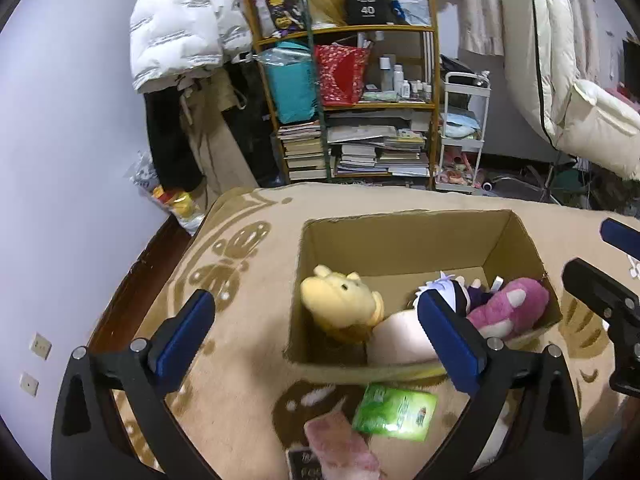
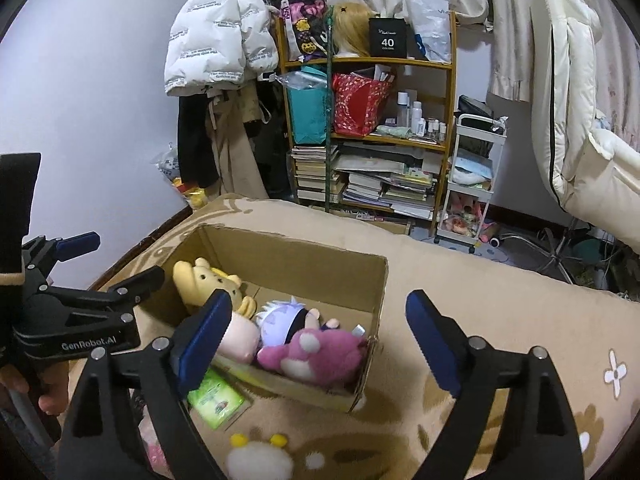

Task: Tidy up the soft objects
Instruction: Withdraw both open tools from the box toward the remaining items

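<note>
I've got both jaws wide and empty: left gripper (image 1: 316,328), right gripper (image 2: 320,332). Yellow bear (image 1: 340,304), pink plush (image 1: 508,312) and doll (image 2: 288,316) lie in the cardboard box (image 1: 400,240); green packet (image 1: 394,412), possibly tissues, sits outside.

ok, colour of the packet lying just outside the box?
Green, with lighter print, the packet lies on the blanket beside the cardboard box. Left wrist view shows it best.

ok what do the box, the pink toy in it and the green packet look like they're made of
Box: corrugated cardboard, matte brown, with rough cut top edges.
Pink toy: plush fabric, fuzzy matte pile, with paler patches; it looks soft and stuffed.
Green packet: probably thin plastic film, glossy, with glare and crinkles on its printed face; what is inside cannot be told.
</note>
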